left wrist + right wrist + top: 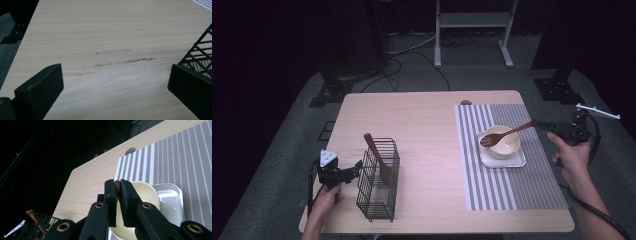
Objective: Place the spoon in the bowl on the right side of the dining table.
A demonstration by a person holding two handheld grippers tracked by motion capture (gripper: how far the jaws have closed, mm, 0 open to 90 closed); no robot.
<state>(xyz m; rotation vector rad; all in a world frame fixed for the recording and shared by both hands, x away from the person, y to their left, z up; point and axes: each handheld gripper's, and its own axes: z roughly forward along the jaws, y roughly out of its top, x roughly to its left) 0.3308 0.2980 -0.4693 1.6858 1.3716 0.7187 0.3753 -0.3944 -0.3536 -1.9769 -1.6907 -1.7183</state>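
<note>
While we are holding the dark brown wooden spoon [504,134] by the far end of its thin handle, its bowl is lying inside the round cream ceramic bowl [503,143]. This bowl is standing on a small white square dish [518,160], and the dish is resting on the grey striped woven placemat [532,185] at the right side of the light wooden table [422,120]. Our right tongs [117,185] are pressing together on the handle tip, which is showing as a reddish-brown piece between the two black pads in the right gripper view.

We are judging that the spoon is light and stiff, so it is not bending, but the handle is smooth and narrow and it could turn or slip between the pads. Because we are gripping at the very end, the heavier bowl part is pulling downward, so a firm squeeze is needed. The ceramic bowl is looking fragile, and we should not knock its rim with the spoon.

Our left tongs [357,167] are standing wide apart and holding nothing, low over the table, with one side just beside the black wire basket [378,181]. Another wooden utensil [378,157] is leaning inside this basket, so we are thinking the spoon probably belongs there too.
</note>
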